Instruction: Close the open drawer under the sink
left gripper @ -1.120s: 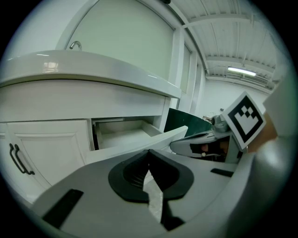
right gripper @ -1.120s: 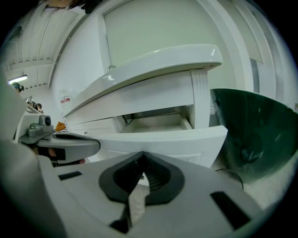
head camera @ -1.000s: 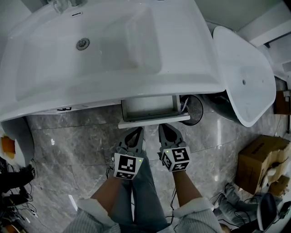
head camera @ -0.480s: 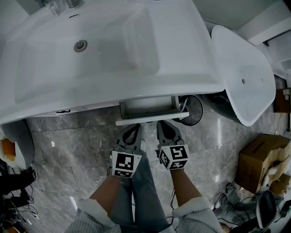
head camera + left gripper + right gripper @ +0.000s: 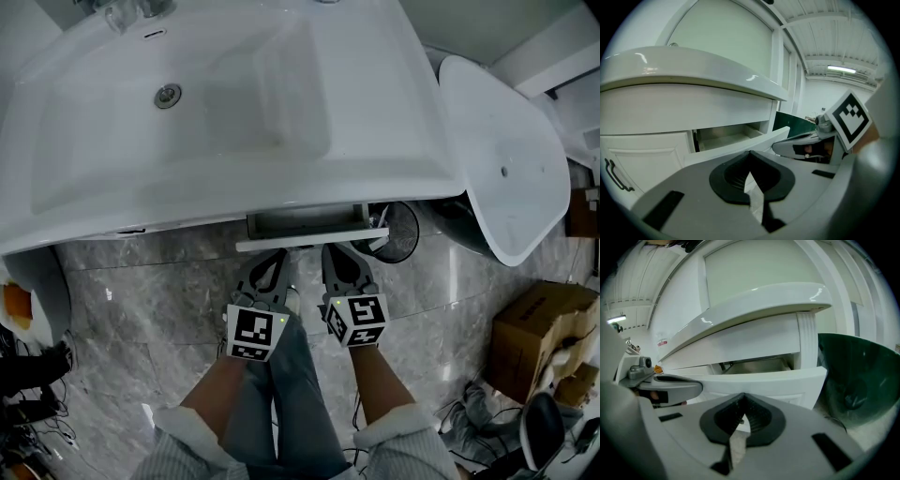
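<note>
The white drawer (image 5: pixel 309 243) under the sink (image 5: pixel 234 103) stands partly open, with only a narrow strip of its inside showing. My left gripper (image 5: pixel 270 256) and right gripper (image 5: pixel 339 251) are side by side, both shut and empty, tips against the drawer front. In the left gripper view the drawer front (image 5: pixel 740 147) lies just beyond my left gripper (image 5: pixel 750 157), and the right gripper's body (image 5: pixel 806 143) shows beside it. In the right gripper view my right gripper (image 5: pixel 743 401) points at the drawer front (image 5: pixel 764 380), under the sink's rim.
A dark round bin (image 5: pixel 398 225) stands right of the drawer, seen green (image 5: pixel 858 376) close by my right gripper. A white oval fixture (image 5: pixel 506 159) and a cardboard box (image 5: pixel 539 337) are further right. A cabinet door with a dark handle (image 5: pixel 614 173) sits left of the drawer.
The drawer has slid further in under the sink, showing less of its inside. Both grippers have moved forward with its front, staying shut.
</note>
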The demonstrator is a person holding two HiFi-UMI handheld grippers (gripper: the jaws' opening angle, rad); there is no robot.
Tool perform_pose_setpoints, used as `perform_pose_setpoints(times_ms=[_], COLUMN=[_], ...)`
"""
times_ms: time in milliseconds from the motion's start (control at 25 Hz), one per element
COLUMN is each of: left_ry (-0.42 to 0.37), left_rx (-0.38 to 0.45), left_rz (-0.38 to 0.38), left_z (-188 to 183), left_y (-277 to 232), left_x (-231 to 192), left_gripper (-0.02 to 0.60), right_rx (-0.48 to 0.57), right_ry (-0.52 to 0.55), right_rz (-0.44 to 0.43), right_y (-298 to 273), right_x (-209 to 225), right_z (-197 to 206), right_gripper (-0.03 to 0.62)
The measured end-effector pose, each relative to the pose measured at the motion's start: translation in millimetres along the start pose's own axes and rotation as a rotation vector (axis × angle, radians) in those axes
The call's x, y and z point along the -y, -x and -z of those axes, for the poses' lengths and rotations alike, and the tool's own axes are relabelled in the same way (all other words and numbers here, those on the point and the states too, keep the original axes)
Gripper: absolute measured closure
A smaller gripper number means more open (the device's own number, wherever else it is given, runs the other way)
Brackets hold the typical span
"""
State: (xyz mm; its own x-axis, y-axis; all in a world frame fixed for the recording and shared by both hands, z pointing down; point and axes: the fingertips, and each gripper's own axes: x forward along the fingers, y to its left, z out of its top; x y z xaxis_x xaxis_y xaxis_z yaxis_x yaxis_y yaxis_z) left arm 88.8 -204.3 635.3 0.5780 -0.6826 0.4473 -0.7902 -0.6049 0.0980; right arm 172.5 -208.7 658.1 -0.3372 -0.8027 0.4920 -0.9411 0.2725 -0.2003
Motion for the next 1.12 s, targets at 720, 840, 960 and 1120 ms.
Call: perform_pose_setpoints(times_ms=[720,840,960,1120], left_ry=[-0.026,-0.033,-0.039,-0.058], left_rx=[-0.004,-0.002,0.000,0.009], left_rz=[-0.030,-0.036,-0.038,-0.038], left_z=[-15.5,-18.3,-22.1,-25.9], left_y=[-25.7,-30.0,-34.8,-40.2], left_x=[-27.3,-31.1,-36.6,-43.0], left_gripper=[0.566,0.566,0.566,0.566], right_rx=[0.026,0.031,0.042,0.061], right_ry=[-0.012,-0.014,-0.003,0.002], right_rz=[-0.021,-0.025,-0.027,-0.027], right_y=[-32.6,-37.7,-44.1,-51.7], right_x=[8.6,10.4,11.7,12.9], right_z=[-23.6,-27.2,-32.0,-37.0], right_gripper=[0.585,0.585,0.585,0.585])
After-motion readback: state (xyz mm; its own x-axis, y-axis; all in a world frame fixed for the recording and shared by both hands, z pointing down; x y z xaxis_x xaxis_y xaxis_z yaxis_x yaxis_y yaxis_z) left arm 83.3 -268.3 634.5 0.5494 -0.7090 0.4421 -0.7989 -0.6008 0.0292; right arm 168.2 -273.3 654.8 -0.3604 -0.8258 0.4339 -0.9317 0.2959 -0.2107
